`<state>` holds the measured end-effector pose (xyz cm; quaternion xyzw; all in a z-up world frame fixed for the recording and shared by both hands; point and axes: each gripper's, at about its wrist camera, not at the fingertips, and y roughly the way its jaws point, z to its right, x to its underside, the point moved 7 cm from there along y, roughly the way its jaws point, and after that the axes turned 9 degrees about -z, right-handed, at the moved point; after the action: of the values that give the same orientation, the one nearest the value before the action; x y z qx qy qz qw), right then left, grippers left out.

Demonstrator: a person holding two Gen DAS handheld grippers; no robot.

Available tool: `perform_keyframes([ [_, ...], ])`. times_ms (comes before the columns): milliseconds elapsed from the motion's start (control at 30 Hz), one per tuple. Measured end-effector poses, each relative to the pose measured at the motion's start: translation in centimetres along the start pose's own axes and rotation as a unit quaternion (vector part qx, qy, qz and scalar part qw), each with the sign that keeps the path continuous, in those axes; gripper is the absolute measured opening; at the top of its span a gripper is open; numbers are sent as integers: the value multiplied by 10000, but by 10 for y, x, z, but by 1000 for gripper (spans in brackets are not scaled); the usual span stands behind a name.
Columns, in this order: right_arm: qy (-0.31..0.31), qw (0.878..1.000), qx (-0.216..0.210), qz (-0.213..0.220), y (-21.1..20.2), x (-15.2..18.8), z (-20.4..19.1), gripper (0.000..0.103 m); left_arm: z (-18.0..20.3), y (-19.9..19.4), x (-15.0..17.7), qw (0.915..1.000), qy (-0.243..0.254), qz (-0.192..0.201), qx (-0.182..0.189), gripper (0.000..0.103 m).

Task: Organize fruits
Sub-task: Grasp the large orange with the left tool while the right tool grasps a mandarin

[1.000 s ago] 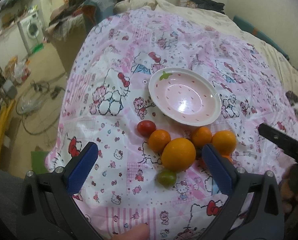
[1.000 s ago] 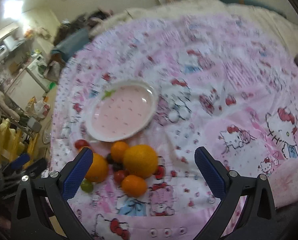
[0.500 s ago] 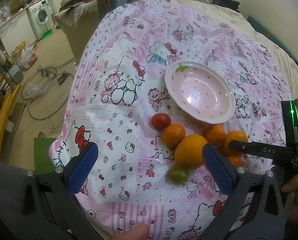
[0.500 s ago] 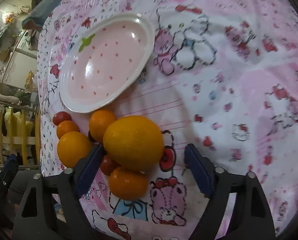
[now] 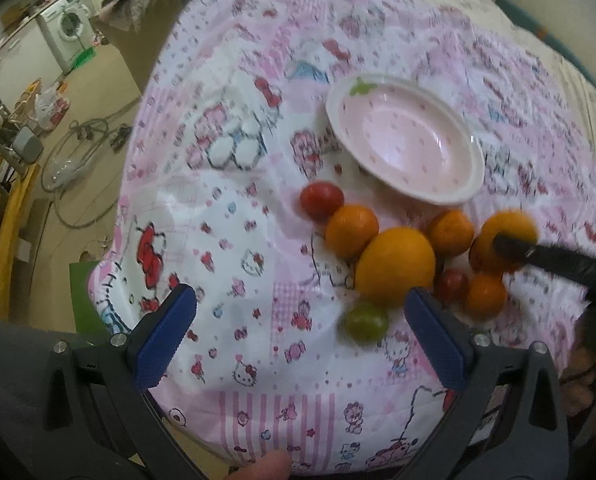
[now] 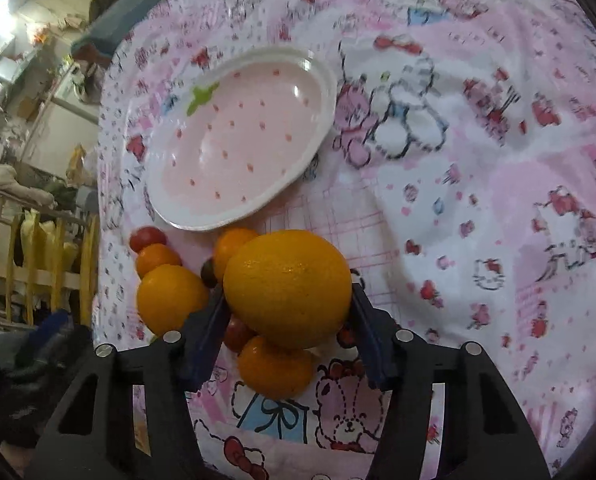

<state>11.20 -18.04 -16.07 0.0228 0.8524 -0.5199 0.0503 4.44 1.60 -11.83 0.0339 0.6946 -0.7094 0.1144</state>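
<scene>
The plate (image 6: 318, 76) is sitting empty on the pink quilt (image 6: 478, 208), so by the look of it no fruit is sorted yet. All of it is lying in a cluster just beside the plate's near rim: two oranges, several small tangerines (image 5: 352, 231), red tomatoes (image 5: 321, 199) and a green one (image 5: 367, 321).

The right gripper (image 6: 288, 312) is closing around the big orange (image 6: 288, 288) at the cluster's near edge; its pads are flanking the fruit, apparently touching, though a firm grip is not certain. The left gripper (image 5: 298, 328) is hovering wide open and holding nothing, near the green tomato.

The quilt is covering a bed, soft and wrinkled, so fruit may roll. Beyond the plate's far side a cluttered room is showing: a washing machine (image 5: 68, 28), cables on the floor, a yellow rack.
</scene>
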Motion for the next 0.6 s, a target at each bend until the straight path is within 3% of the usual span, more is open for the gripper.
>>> perform_keyframes([
  [100,82,9997,-76,199,-14,-1,4,60,10,9,4,9996,164,-227,51,101],
  [333,396,9979,-255,454,-36,-7,18,60,53,31,-6,9965,377,-711,239,83],
  [467,484,9968,-370,524,-43,-8,21,60,68,48,-13,9951,387,-905,135,78],
  [533,508,9961,-450,557,-47,-9,21,60,73,56,-15,9944,482,-936,-79,69],
  [600,502,9959,-479,585,-50,-11,20,60,78,62,-16,9934,597,-949,-225,68],
])
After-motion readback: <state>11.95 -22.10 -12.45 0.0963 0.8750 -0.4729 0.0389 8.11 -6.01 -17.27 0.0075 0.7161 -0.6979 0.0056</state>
